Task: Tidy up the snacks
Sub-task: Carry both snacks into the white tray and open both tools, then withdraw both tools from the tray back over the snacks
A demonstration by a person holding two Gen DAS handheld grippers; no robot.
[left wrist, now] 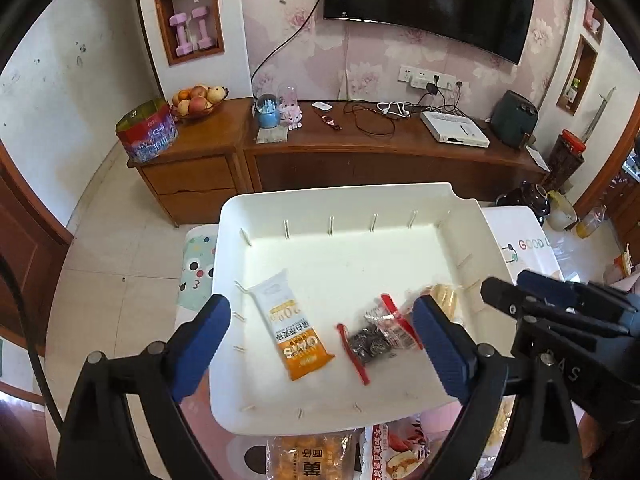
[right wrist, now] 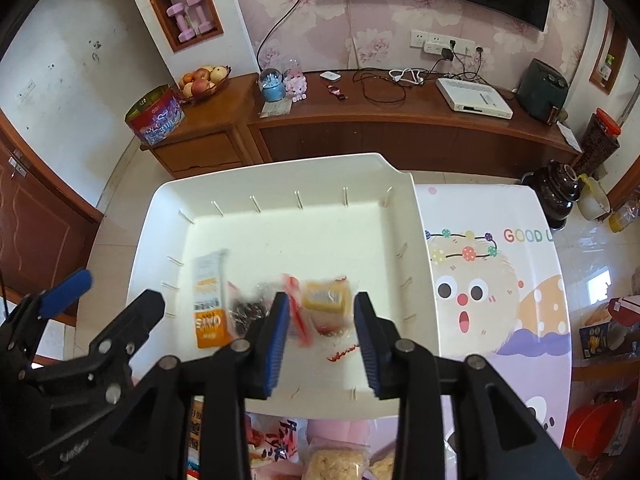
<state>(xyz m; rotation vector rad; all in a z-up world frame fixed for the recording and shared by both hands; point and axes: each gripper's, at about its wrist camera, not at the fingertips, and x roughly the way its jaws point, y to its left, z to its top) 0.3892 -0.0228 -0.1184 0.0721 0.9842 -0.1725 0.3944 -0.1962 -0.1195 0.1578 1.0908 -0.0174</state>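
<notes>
Three snacks lie along the near edge of the shallow white plastic tray [left wrist: 436, 216]: a white-and-orange oat-bar wrapper [left wrist: 290, 326] towards the near left corner, a clear packet of dark snack with red sealed edges [left wrist: 374, 338] in the middle, and a yellow cake in clear wrap [right wrist: 326, 300] towards the near right corner. The tray sits on a small table with a cartoon-printed top [right wrist: 496, 280].

The left gripper [left wrist: 322, 350] hangs over the oat bar and the dark packet with its jaws spread wide and nothing between the pads. The right gripper [right wrist: 322, 338] is partly parted above the yellow cake, which lies loose below it on the tray floor, apparently let go.

The placing looks finished, so the step in hand is judged to be withdrawal. Both tools should rise straight up before swinging aside, so that a finger does not snag a crinkly wrapper or nudge the tray across the table. More packets [left wrist: 308, 458] lie just off the tray's near edge, partly hidden; the next pick should take one by its flat body, not a slippery sealed end.
</notes>
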